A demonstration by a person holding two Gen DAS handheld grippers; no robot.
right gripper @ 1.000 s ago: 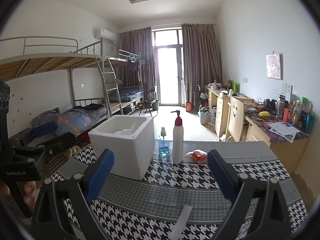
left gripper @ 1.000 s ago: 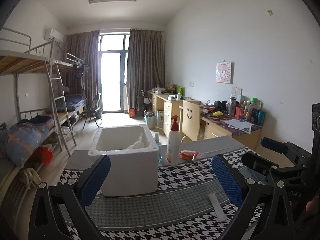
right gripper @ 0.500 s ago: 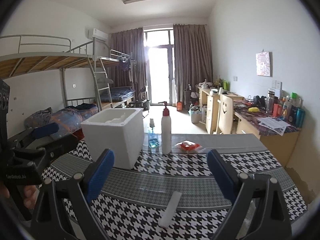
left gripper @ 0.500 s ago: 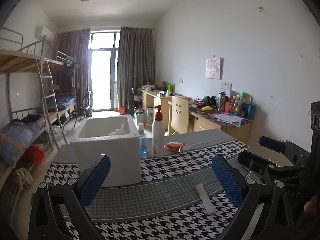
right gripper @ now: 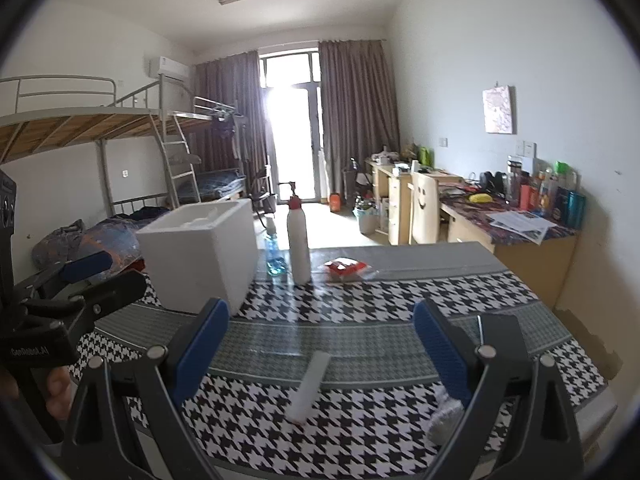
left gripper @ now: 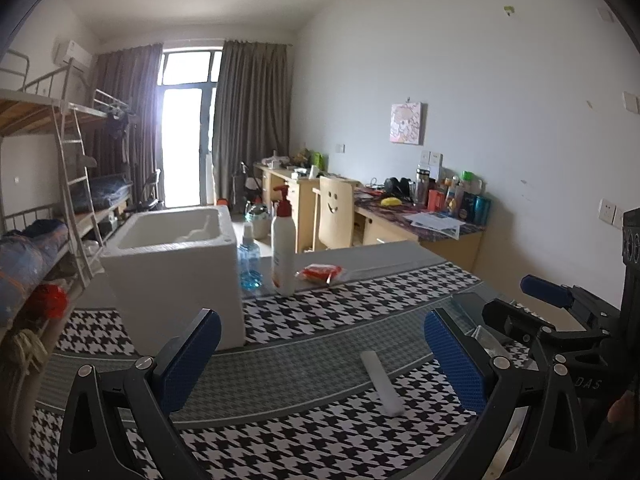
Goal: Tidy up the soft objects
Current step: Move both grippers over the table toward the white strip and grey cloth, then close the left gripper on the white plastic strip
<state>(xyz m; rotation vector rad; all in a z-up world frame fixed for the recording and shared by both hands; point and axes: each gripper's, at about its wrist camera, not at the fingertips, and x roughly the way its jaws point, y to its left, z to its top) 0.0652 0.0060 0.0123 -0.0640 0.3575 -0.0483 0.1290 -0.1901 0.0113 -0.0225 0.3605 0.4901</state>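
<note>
A white foam strip [left gripper: 382,382] lies on the houndstooth tablecloth [left gripper: 340,312], just ahead of both grippers; it also shows in the right wrist view [right gripper: 310,386]. A white foam box [left gripper: 176,268] stands open-topped at the left [right gripper: 204,256]. A red soft packet [left gripper: 320,271] lies beyond, beside a pump bottle [left gripper: 283,256]; the packet also shows in the right wrist view [right gripper: 346,267]. My left gripper [left gripper: 320,364] is open and empty. My right gripper [right gripper: 320,354] is open and empty. A white soft lump [right gripper: 444,416] lies by the right gripper's right finger.
A small blue spray bottle [left gripper: 249,258] stands between box and pump bottle. The right gripper shows at the right of the left wrist view [left gripper: 560,320]. Bunk beds [right gripper: 80,140] stand left of the table; desks [right gripper: 520,232] and a chair line the right wall.
Both grippers have pulled back and lowered toward the near table edge. The white foam strip has come further into view between the fingers. Both stay open.
</note>
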